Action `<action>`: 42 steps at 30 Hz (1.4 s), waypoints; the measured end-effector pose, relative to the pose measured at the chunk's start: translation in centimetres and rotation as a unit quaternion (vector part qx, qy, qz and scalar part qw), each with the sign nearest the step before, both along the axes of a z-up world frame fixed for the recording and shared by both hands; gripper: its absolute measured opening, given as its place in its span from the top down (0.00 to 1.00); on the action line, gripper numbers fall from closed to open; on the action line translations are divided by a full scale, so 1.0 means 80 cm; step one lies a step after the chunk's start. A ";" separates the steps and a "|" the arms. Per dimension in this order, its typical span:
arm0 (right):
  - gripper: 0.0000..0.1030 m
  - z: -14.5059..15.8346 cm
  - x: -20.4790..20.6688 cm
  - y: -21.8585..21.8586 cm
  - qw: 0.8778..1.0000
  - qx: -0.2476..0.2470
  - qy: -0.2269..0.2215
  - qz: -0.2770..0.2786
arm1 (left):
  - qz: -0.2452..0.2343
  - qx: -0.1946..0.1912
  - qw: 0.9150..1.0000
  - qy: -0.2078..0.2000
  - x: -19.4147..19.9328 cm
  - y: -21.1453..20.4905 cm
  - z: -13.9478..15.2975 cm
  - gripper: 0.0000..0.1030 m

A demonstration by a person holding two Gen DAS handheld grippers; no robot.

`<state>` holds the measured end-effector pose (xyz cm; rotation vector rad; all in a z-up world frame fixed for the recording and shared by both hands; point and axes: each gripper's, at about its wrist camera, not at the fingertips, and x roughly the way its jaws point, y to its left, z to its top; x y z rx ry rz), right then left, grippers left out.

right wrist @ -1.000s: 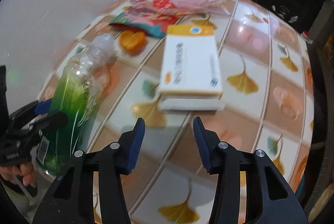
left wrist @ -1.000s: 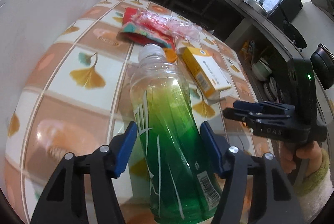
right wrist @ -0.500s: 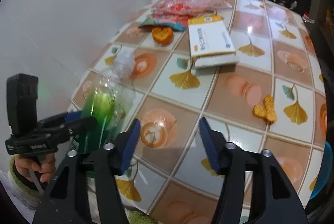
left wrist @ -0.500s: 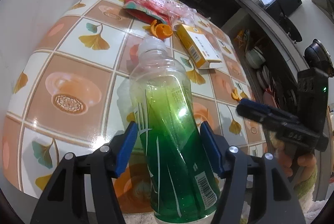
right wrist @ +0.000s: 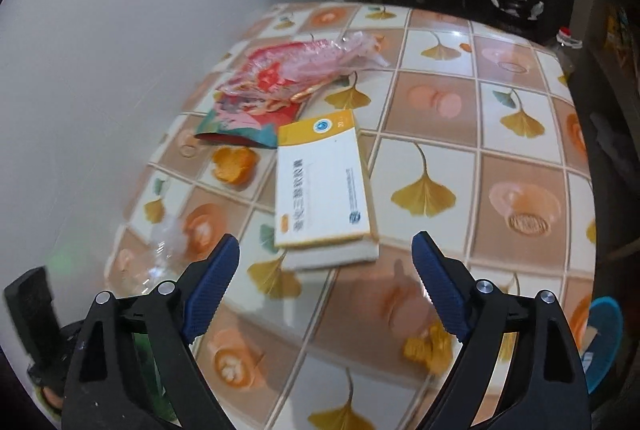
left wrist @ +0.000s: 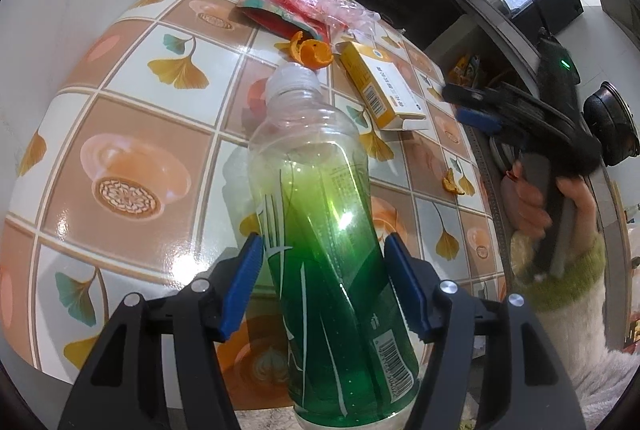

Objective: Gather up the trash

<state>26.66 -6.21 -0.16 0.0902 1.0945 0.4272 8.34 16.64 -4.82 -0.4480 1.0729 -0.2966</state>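
Trash on the tiled ginkgo-print tabletop (right wrist: 440,133) is only partly collected. I am holding 1 item, a clear plastic bottle with a green label and a white cap (left wrist: 320,222), in the left gripper (left wrist: 322,286); its blue pads are pressing on the bottle's lower body on both sides, so this grip is clenched on the bottle. I am counting at least 5 pieces lying loose: a yellow-and-white cardboard box (right wrist: 324,189), a red-and-teal foil snack wrapper (right wrist: 248,117), a crumpled clear pink plastic bag (right wrist: 320,57) overlapping that wrapper, a curled orange peel (right wrist: 234,165) just beside the box, and a smaller orange peel scrap (right wrist: 428,348) near the table's front edge. No bin is showing in either view, so I am judging the task to be at an early stage.

I am pointing the right gripper (right wrist: 326,288) at the near end of the box; its jaws have just been opening and are standing wide, with nothing between them.

The bottle's long axis is running away from the left camera, cap toward the far clutter and base nearest the lens, and it is tilting slightly leftward. The box is lying flat, its long axis running away from the right gripper toward the wrapper.
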 end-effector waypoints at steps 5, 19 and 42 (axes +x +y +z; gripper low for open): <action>0.17 -0.016 0.029 0.035 0.999 -0.033 0.005 0.023 | -0.005 0.000 1.000 0.010 0.004 -0.003 -0.001 0.37; 0.30 -0.055 0.056 0.062 0.992 -0.114 0.024 0.039 | -0.001 -0.005 1.000 0.029 0.034 -0.003 -0.018 0.31; 0.35 -0.010 -0.092 0.009 0.999 -0.019 0.002 0.042 | 0.029 -0.050 0.998 -0.001 0.028 0.001 -0.027 0.41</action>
